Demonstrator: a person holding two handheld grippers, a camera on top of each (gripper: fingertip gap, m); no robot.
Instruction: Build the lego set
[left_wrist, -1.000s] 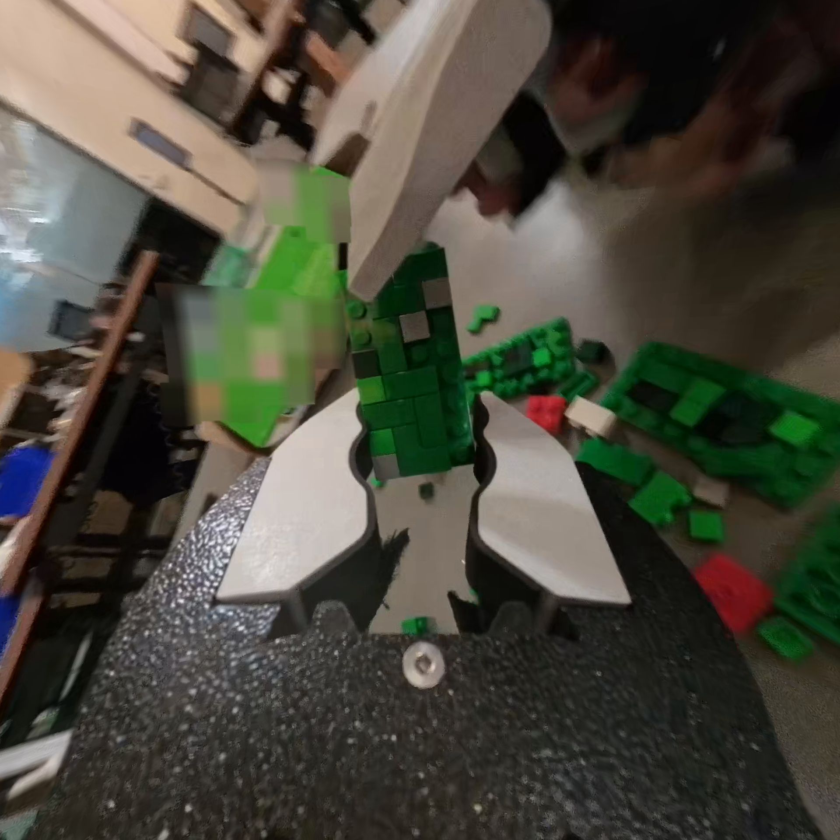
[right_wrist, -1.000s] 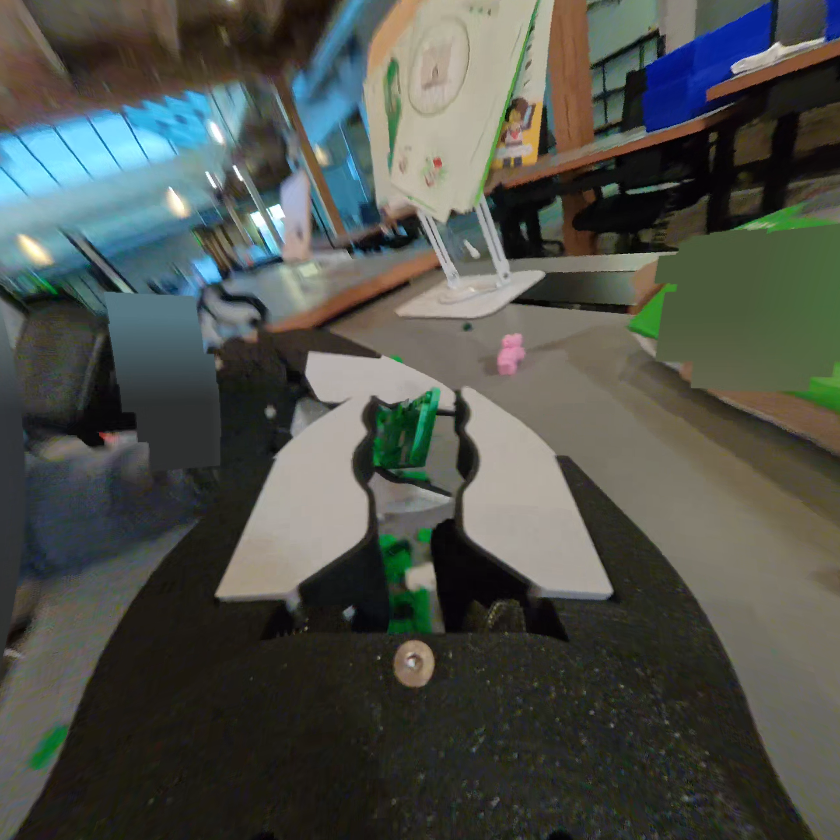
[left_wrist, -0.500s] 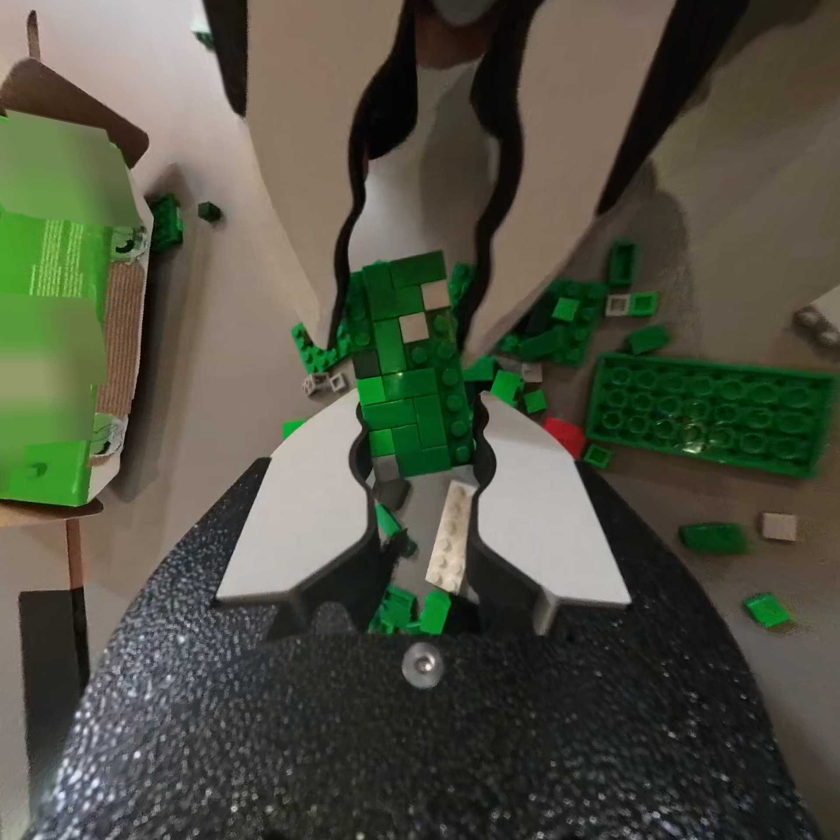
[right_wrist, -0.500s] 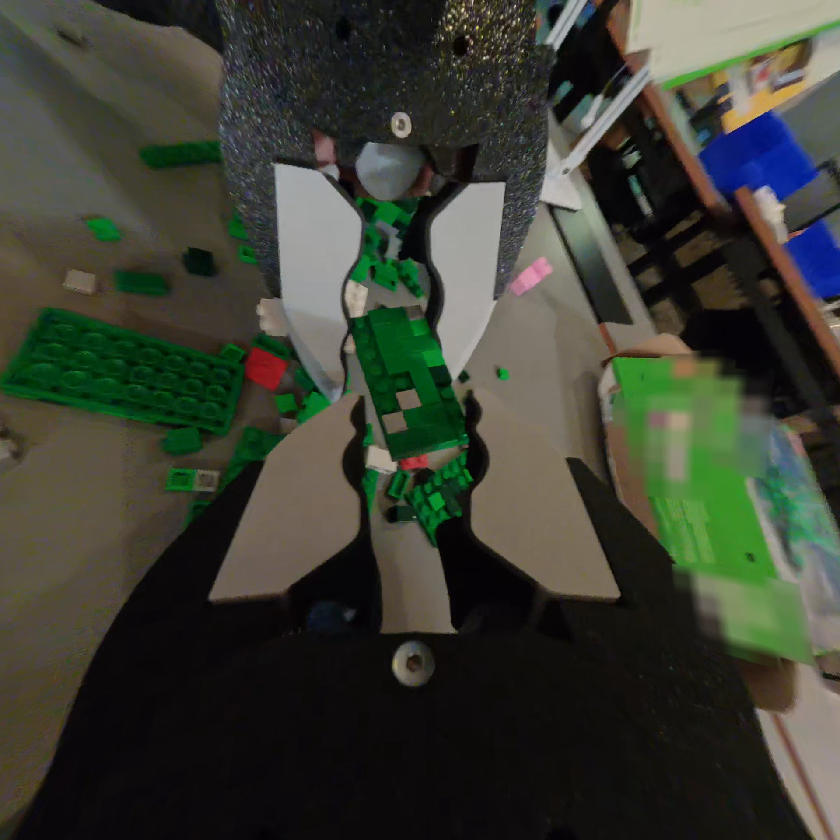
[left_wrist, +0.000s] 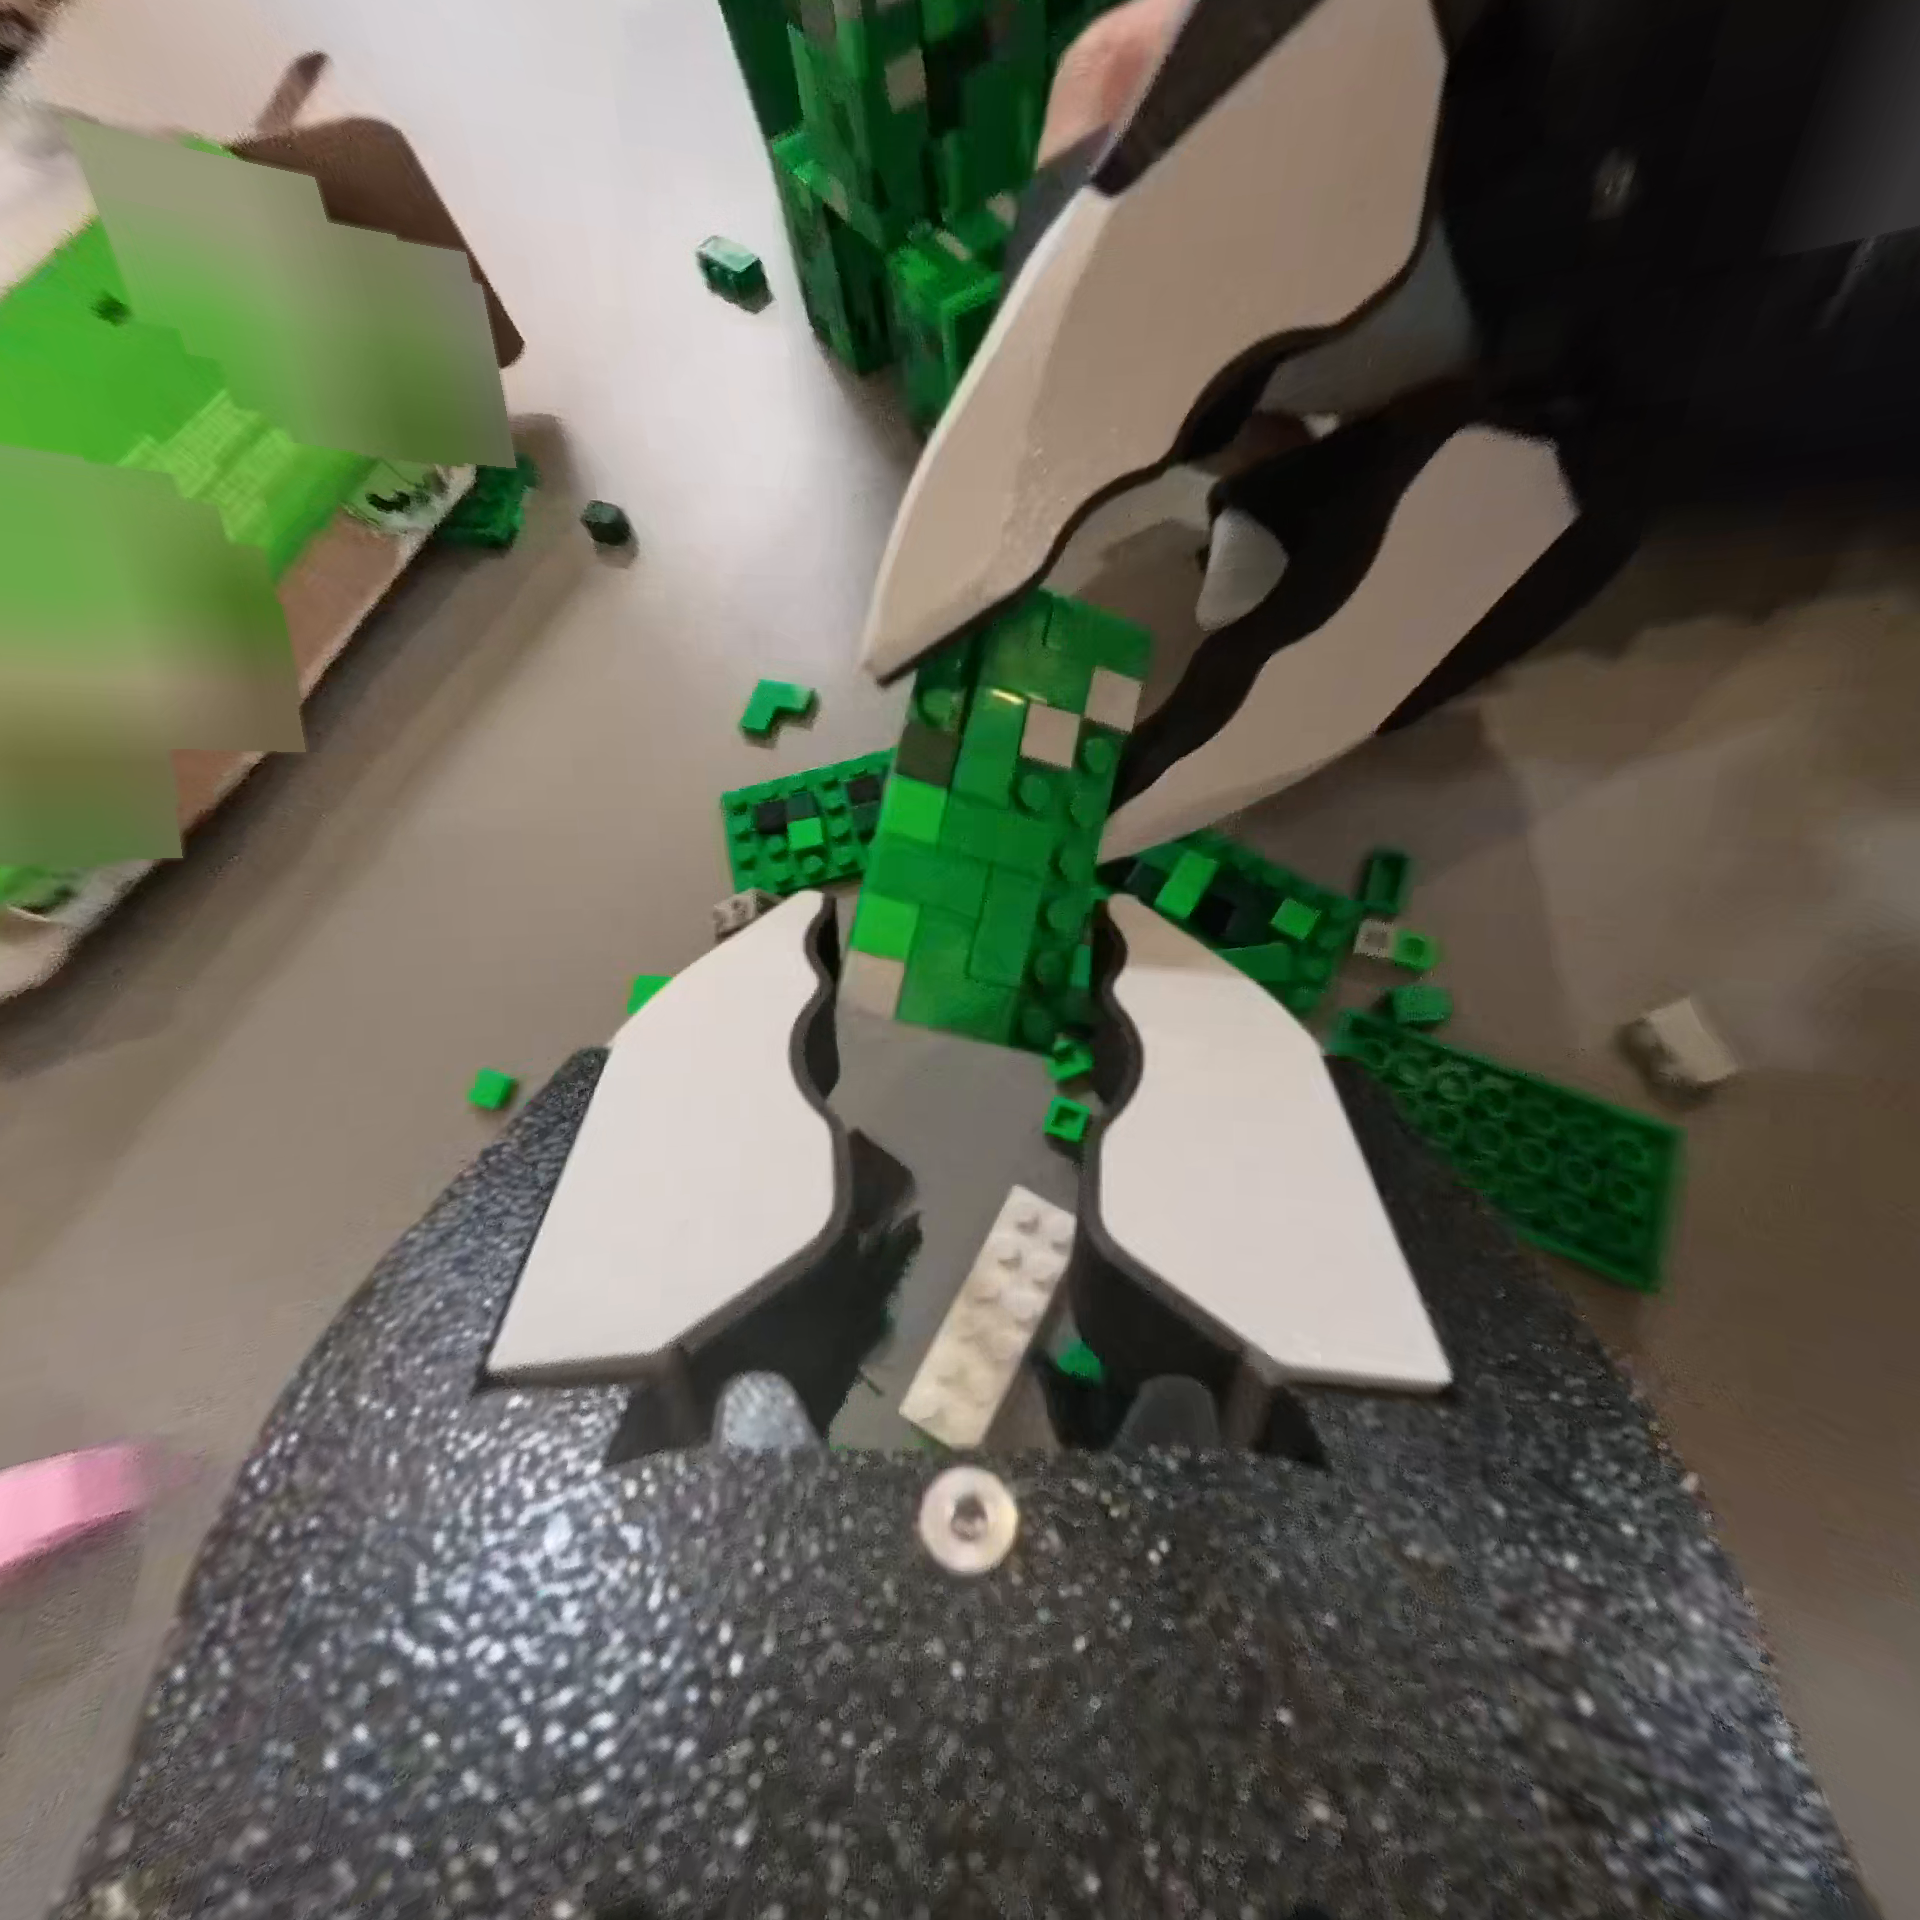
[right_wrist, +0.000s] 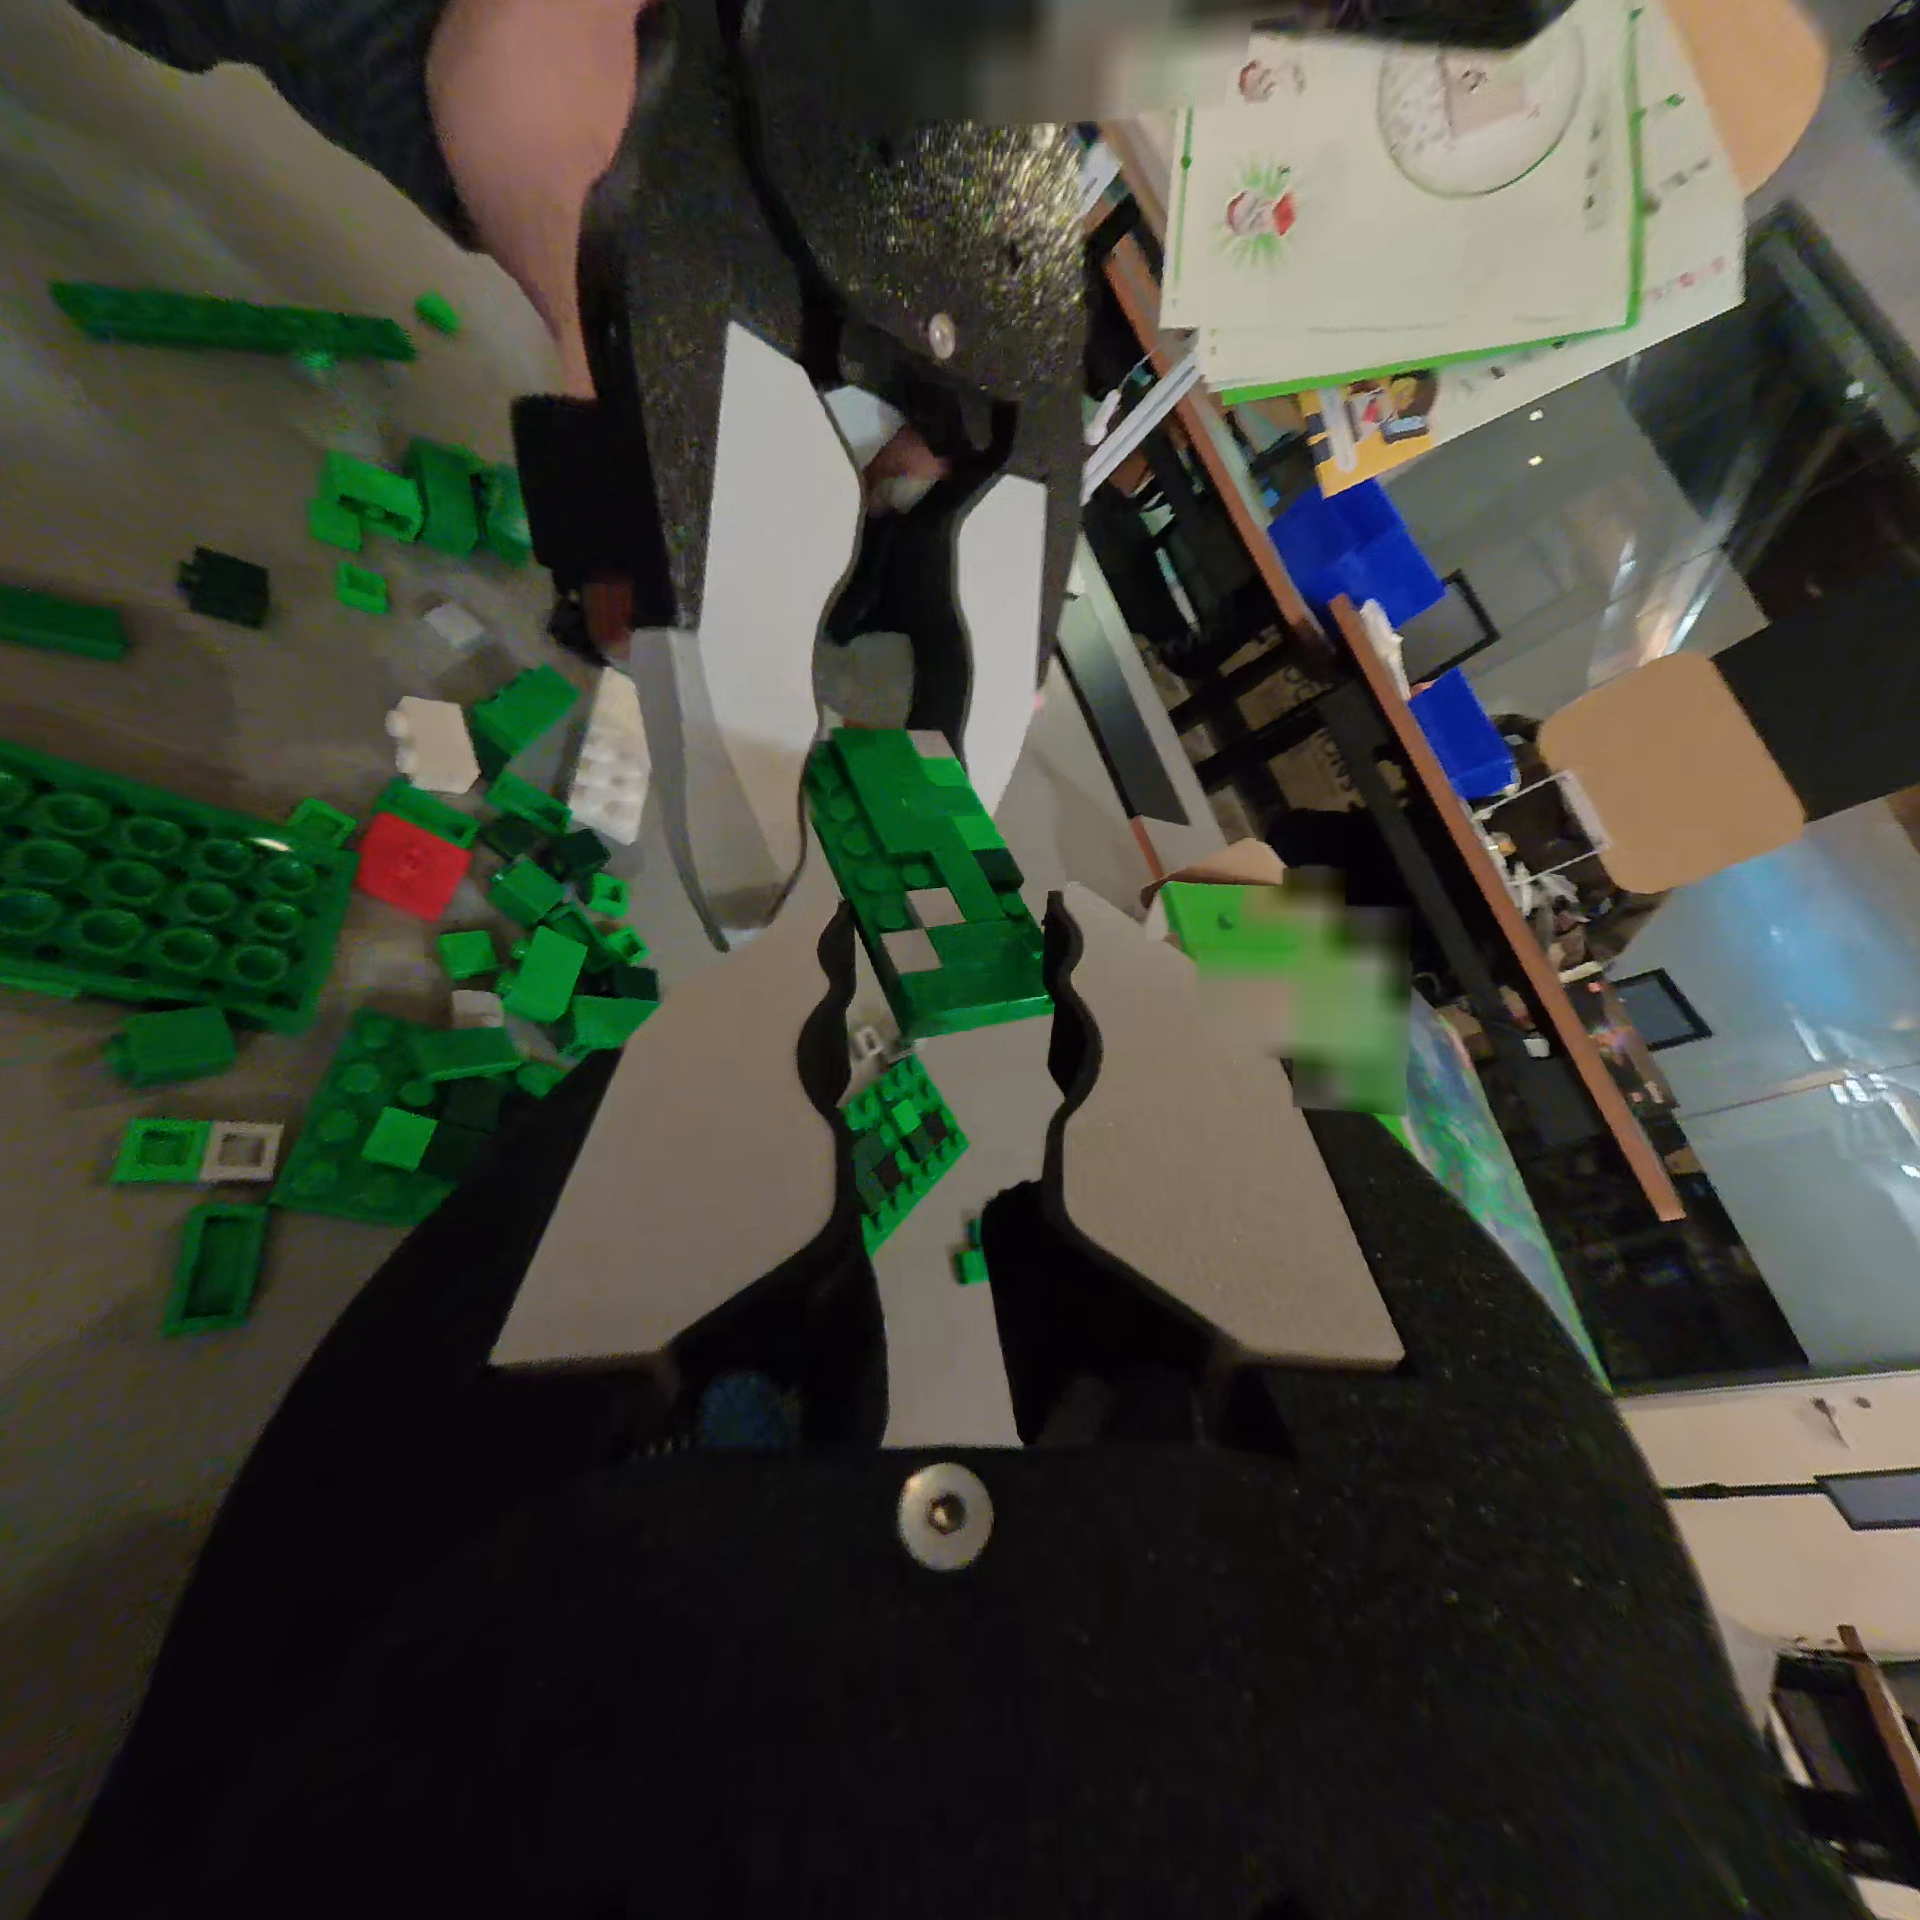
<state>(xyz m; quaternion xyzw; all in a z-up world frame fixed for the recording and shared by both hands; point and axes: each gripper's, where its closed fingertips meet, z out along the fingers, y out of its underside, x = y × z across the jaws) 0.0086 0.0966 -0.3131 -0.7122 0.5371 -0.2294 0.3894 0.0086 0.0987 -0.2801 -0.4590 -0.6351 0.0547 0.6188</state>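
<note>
Currently: one green tiled panel (left_wrist: 987, 862), held off the table (left_wrist: 343, 1018), gripped at both ends. The left gripper (left_wrist: 966, 935) is narrowed onto its near end, the right gripper (right_wrist: 945, 956) onto the opposite end, apparently to steady it for fitting or hand-over. Below lie loose green bricks (right_wrist: 540, 966), a studded green baseplate (right_wrist: 156, 894), a red brick (right_wrist: 410, 864) and a white plate (left_wrist: 992, 1330). A larger green build (left_wrist: 883, 177) stands behind, blurred.

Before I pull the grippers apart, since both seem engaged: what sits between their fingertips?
The green brick panel bridges them, left gripper clamping one end, right gripper the other. Both wrist views show it.
</note>
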